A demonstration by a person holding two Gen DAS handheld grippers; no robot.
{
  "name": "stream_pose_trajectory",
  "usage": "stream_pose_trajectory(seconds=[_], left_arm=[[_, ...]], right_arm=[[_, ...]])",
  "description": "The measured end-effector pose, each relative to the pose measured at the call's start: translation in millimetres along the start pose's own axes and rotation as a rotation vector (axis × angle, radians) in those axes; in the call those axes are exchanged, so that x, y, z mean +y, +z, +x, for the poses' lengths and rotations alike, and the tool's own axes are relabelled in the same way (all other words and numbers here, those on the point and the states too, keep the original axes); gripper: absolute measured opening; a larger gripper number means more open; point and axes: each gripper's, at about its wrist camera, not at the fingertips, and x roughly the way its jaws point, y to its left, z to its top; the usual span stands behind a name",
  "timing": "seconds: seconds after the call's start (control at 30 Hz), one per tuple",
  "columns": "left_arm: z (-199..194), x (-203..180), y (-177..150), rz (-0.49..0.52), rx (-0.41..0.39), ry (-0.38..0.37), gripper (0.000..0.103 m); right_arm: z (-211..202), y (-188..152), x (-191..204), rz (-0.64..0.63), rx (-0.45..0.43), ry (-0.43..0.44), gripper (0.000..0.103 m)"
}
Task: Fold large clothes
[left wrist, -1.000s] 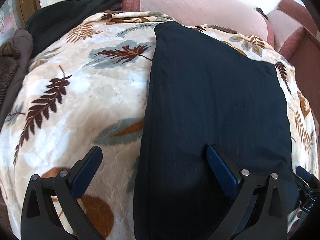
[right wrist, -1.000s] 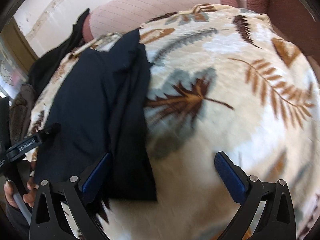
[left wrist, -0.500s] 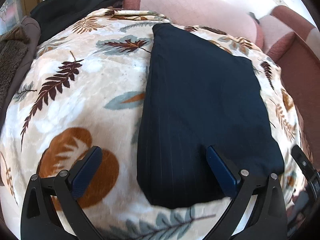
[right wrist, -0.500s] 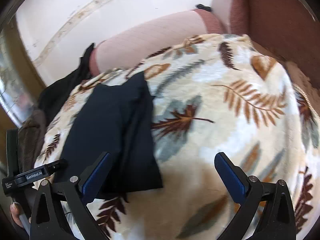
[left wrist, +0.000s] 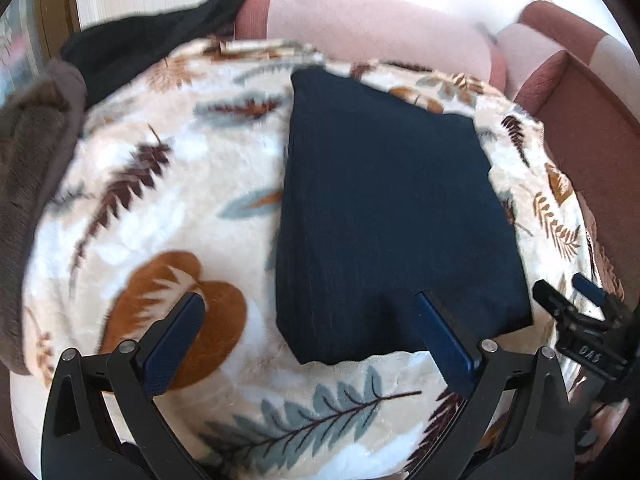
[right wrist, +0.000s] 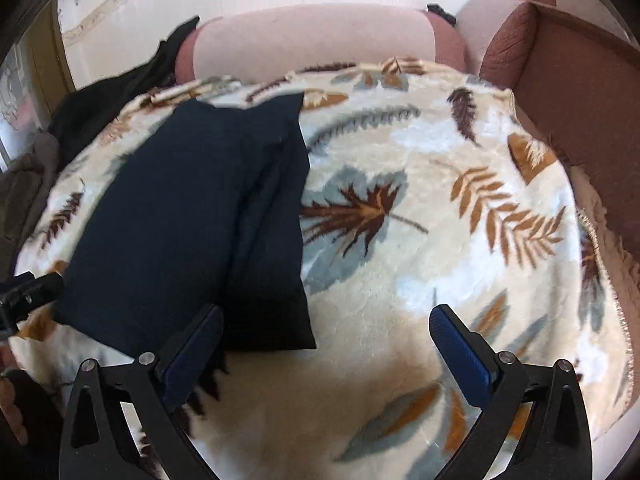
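the dark navy pinstriped folded garment (left wrist: 392, 216) lies flat on the cream plush blanket with a leaf print (left wrist: 168, 200), which covers a pink and maroon upholstered sofa (right wrist: 312, 40). the left gripper (left wrist: 308, 340) and the right gripper (right wrist: 328, 352) both hang above the blanket at the near end of the bundle, jaws spread wide and holding nothing. judged from the compact oblong shape, the fold looks close to finished — the step in hand is likely a final check or one more halving. for a clean halving, take the two near corners at once, lift only enough to clear the pile, and carry them straight toward the backrest so the side edges stay aligned. in the right wrist view a lengthwise ridge runs along the bundle's right side; flatten it first. open blanket lies on both sides of the garment. a black cloth (left wrist: 152, 40) and a brown-grey fleece item (left wrist: 28, 152) crowd the far left edge — keep clear there.
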Motion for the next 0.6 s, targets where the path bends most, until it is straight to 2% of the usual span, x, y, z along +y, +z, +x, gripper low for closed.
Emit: stream_pose_trajectory(seconds=[0.13, 0.2, 0.27, 0.37, 0.6], left_arm=[[-20.1, -3.3, -1.4, 0.027, -0.061, 0.07, 0.103], [-25.2, -5.6, -5.2, 0.052, -0.079, 0.114, 0.103], [-26.5, -6.3, -10.1, 0.07, -0.078, 0.145, 0.103], [-26.0, -6.0, -17.6, 0.068, -0.062, 0.168, 0.103], [-28.3, -17.6, -32.1, 0.095, -0.029, 0.193, 0.103]], right_arm=[[-19.4, 6.9, 2.8, -0.062, 0.01, -0.028, 0.103], [-24.4, 4.7, -2.5, -0.059, 0.017, 0.004, 0.103], [-28.4, 1.7, -7.8, -0.046, 0.025, 0.018, 0.103], [-33.1, -2.9, -12.5, -0.059, 0.033, -0.01, 0.103], [-56.1, -13.0, -15.5, -0.107, -0.018, -0.045, 0.103]])
